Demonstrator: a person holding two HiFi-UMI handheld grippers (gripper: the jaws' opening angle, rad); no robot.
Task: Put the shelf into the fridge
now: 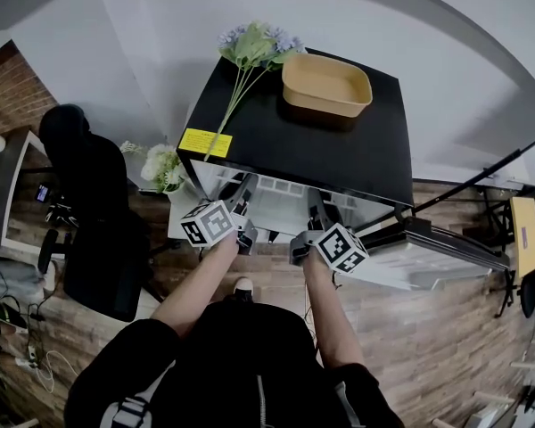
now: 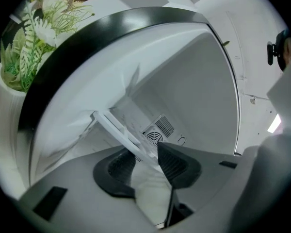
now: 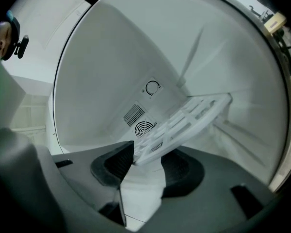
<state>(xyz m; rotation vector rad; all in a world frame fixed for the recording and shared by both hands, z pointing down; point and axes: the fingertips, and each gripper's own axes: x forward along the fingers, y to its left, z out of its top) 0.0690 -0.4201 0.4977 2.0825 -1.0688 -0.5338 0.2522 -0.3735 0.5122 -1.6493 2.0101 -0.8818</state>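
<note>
Wood-plank flooring (image 1: 428,346) and pale walls surround a small black-topped fridge (image 1: 374,150) whose door (image 1: 437,257) hangs open to the person's right.

Inside the fridge's white compartment sits the shelf (image 3: 189,115), a white plastic grid of slats with a thicker outer rim. Its far side reaches the ledge on the compartment's side wall, and its near edge points out toward the opening.

The right gripper (image 3: 150,164) has its jaws spread, with the shelf's near corner lying between the dark ribbed pads. That corner sits close against one pad and clear of the other, so nothing is clamped. The left gripper (image 2: 148,166) is likewise released, its jaws apart with the shelf's rim running between them. Both marker cubes carry black-and-white square patterns and sit just in front of the opening.

On the back wall behind the shelf are a round fan grille (image 3: 145,128), a slotted vent (image 3: 134,114) and a circular dial mark (image 3: 153,87).

A yellow label (image 1: 205,142) is stuck on the fridge top's front corner, its print too small to read. Long-stemmed flowers (image 1: 254,47) and a tan basin (image 1: 325,86) also lie on top. A white vase of flowers (image 1: 160,166) stands just beside the fridge, and a black office chair (image 1: 94,203) stands farther left.
</note>
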